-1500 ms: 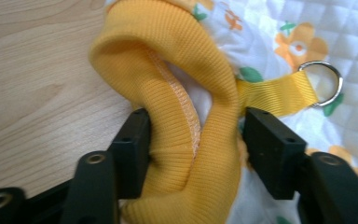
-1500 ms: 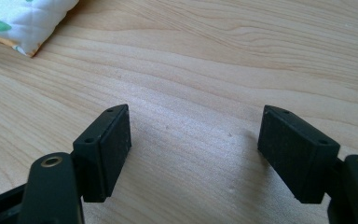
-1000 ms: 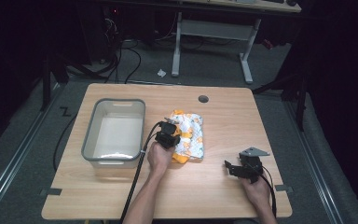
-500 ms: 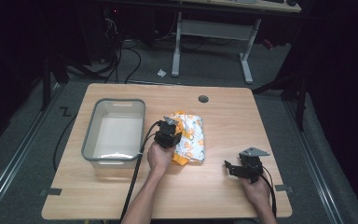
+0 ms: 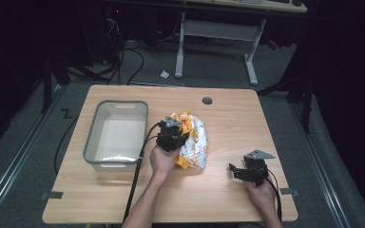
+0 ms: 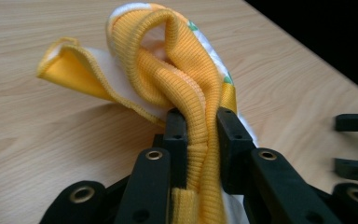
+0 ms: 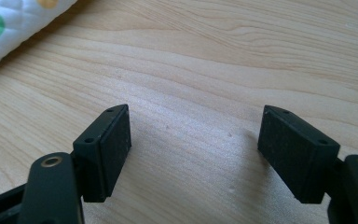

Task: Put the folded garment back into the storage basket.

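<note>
Near the middle of the worktop (image 5: pixel 228 199), slightly toward its near edge, lies a crumpled cloth (image 5: pixel 193 142), white with a small print and yellow ribbed trim. The left gripper (image 6: pixel 200 135) has its fingers (image 6: pixel 175 140) clamped on a fold of that yellow rib, which rises between them as a thick doubled band (image 6: pixel 186 70); the rest of the cloth trails on the wood beyond. Just beside the cloth, toward the left edge, stands a grey plastic tub (image 5: pixel 91 142), seemingly with nothing in it. The right gripper (image 7: pixel 196 149) rests close to the near right corner, its fingers (image 7: pixel 109 149) wide apart over bare wood, well apart from the cloth.

Judging by the layout, the cloth is probably bound for the tub. To do it cleanly, lift high enough that the hanging part clears the tub's rim, keep the clamp firm on the thick rib, and carry across slowly so nothing drags.
</note>
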Tool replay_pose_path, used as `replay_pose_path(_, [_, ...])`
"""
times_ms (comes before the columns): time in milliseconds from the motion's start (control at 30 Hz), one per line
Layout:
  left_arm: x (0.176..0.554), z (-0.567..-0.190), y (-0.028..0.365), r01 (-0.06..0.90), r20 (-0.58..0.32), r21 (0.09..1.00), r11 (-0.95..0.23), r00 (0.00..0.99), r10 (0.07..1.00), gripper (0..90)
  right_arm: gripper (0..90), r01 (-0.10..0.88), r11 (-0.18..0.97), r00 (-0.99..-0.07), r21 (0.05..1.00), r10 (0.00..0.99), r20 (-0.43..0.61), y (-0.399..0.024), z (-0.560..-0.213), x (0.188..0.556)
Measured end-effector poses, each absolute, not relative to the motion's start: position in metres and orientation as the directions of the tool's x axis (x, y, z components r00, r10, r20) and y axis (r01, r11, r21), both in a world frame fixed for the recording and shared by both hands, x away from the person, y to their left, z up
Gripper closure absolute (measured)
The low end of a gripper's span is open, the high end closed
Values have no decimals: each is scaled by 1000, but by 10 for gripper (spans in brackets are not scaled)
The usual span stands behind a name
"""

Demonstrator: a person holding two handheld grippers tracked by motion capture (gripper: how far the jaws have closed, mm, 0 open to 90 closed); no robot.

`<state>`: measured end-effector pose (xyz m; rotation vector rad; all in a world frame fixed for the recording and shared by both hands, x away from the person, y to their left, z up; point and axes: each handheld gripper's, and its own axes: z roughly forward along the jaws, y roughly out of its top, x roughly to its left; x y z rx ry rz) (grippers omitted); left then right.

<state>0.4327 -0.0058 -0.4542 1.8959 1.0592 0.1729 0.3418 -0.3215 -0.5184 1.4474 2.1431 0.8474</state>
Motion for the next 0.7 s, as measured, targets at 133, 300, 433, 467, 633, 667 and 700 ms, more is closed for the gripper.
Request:
replay_pose_path(133, [430, -449, -3, 597, -304, 780, -189, 624, 720, 766, 257, 674, 274, -372, 686, 928, -5, -322, -518, 342])
replay_pose_path(300, [425, -443, -1, 577, -292, 795, -188, 635, 715, 765, 257, 676, 272, -371, 685, 929, -4, -321, -518, 342])
replay_pose_path(433, [421, -438, 1, 564, -285, 804, -189, 644, 710, 765, 257, 675, 273, -371, 685, 929, -4, -321, -518, 342])
replay_pose_path(467, [420, -437, 2, 562, -285, 806, -186, 644, 710, 765, 257, 676, 273, -371, 685, 929, -4, -321, -518, 342])
replay_pose_path(633, [416, -431, 5, 554, -284, 812, -183, 650, 705, 765, 257, 675, 273, -371, 685, 929, -4, -321, -518, 342])
replay_pose_path(667, [415, -430, 6, 552, -285, 813, -183, 653, 702, 765, 257, 676, 273, -371, 685, 929, -4, -321, -518, 342])
replay_pose_path(700, [414, -429, 6, 551, -286, 814, -183, 655, 700, 765, 257, 676, 273, -371, 685, 929, -4, -321, -518, 342])
